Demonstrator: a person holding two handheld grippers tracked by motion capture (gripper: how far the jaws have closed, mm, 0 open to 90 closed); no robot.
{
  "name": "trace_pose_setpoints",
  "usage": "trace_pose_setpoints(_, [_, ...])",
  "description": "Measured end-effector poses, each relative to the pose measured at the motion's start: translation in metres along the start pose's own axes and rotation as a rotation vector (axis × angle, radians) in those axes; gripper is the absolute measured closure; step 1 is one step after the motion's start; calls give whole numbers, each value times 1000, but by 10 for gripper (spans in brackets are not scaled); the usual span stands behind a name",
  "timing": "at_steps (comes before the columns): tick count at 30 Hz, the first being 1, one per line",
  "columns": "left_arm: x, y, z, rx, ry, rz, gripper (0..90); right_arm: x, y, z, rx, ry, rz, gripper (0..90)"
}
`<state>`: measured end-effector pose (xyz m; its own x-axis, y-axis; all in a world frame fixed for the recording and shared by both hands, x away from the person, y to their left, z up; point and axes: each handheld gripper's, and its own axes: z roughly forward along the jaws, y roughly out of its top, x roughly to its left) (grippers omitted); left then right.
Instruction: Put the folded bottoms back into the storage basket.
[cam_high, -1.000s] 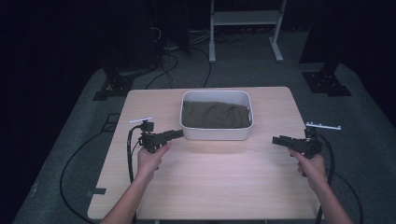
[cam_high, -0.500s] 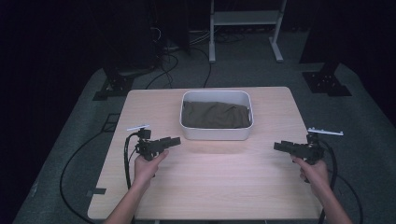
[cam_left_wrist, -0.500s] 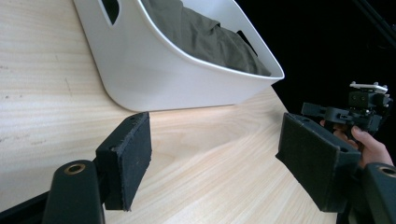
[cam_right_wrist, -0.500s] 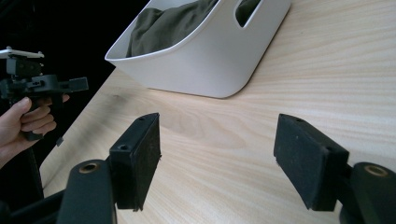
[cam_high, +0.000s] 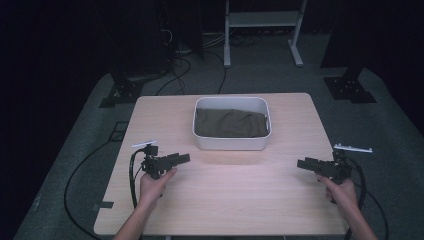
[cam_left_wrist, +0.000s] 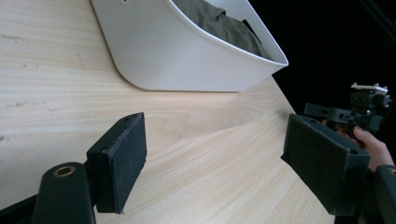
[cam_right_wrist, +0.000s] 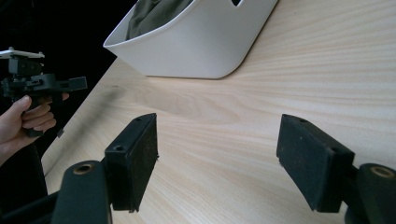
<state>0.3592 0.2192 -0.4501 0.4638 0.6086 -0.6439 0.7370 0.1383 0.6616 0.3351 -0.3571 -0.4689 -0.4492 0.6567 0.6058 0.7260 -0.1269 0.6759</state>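
With both jaws spread wide and nothing held, having just been opening, the left hand-held gripper (cam_high: 182, 158) and right hand-held gripper (cam_high: 304, 163) are kept low over the desk (cam_high: 240, 200), so the white tub (cam_high: 232, 143) holding the folded olive cloth (cam_high: 230, 122) at the desk's far middle could be knocked by 1 careless reach.

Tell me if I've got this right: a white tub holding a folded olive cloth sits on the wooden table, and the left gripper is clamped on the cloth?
Not quite. The left gripper is open and holds nothing, as the left gripper view shows; the olive cloth lies in the white tub.
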Motion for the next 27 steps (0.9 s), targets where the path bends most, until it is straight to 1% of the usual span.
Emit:
trace_pose_setpoints(5, [0, -4, -4, 0, 5, 1, 193, -1, -4, -4, -2, 5, 9, 283])
trace_pose_setpoints(9, [1, -8, -8, -1, 14, 7, 188, -1, -8, -9, -5, 8, 4, 282])
trace_pose_setpoints(10, [2, -9, -9, -3, 12, 5, 187, -1, -9, -10, -7, 11, 11, 282])
trace_pose_setpoints(12, [3, -11, -11, -3, 9, -3, 185, -1, -11, -12, -4, 8, 7, 278])
trace_pose_setpoints(15, [4, -13, -13, -5, 9, 2, 184, 0, -13, -15, -12, 14, 11, 278])
trace_pose_setpoints(16, [3, -14, -13, -6, 9, -1, 184, 0, -13, -16, -11, 12, 5, 278])
trace_pose_setpoints(20, [2, -16, -15, -9, 7, 3, 181, 0, -16, -20, -7, 10, 6, 278])
trace_pose_setpoints(25, [1, -20, -17, -1, 5, 17, 169, -1, -21, -23, -7, 12, 9, 276])
trace_pose_setpoints(27, [2, -23, -19, -1, 3, 7, 168, -1, -24, -25, -5, 7, 9, 276])
